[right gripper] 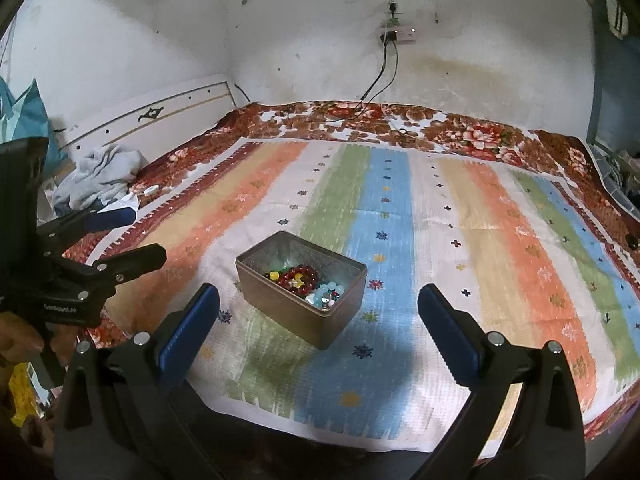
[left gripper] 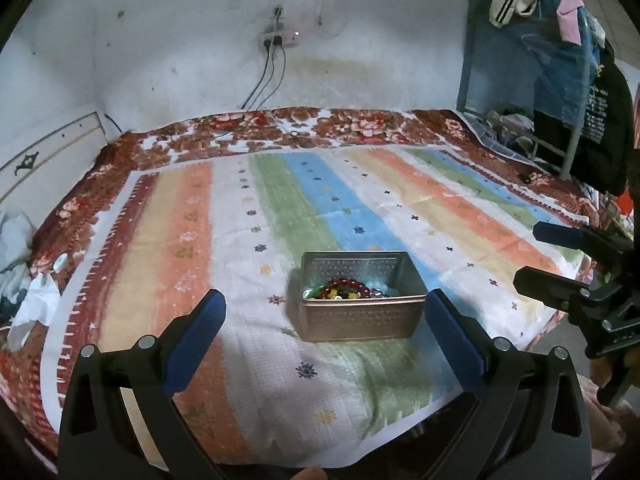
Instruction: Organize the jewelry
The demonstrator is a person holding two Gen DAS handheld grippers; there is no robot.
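Observation:
A rectangular metal tin (left gripper: 360, 318) (right gripper: 340, 320) stands open on the striped cloth near the bed's front edge. Inside lie beaded jewelry pieces (left gripper: 348, 290) (right gripper: 304, 280): a dark red bead bracelet, pale blue beads, and yellow and green ones. My left gripper (left gripper: 326, 312) is open, its blue pads either side of the tin and short of it, holding nothing. My right gripper (right gripper: 318, 312) is open too, hovering in front of the tin with nothing between its pads. Each gripper shows in the other's view: the right gripper (left gripper: 528, 256), the left gripper (right gripper: 140, 236).
The striped cloth (right gripper: 480, 260) lies over a floral blanket (right gripper: 460, 128) on a bed against a white wall. A crumpled grey garment (right gripper: 100, 176) sits by the headboard. A rack of hanging clothes (left gripper: 560, 60) stands at the right. Cables hang from a wall socket (right gripper: 396, 34).

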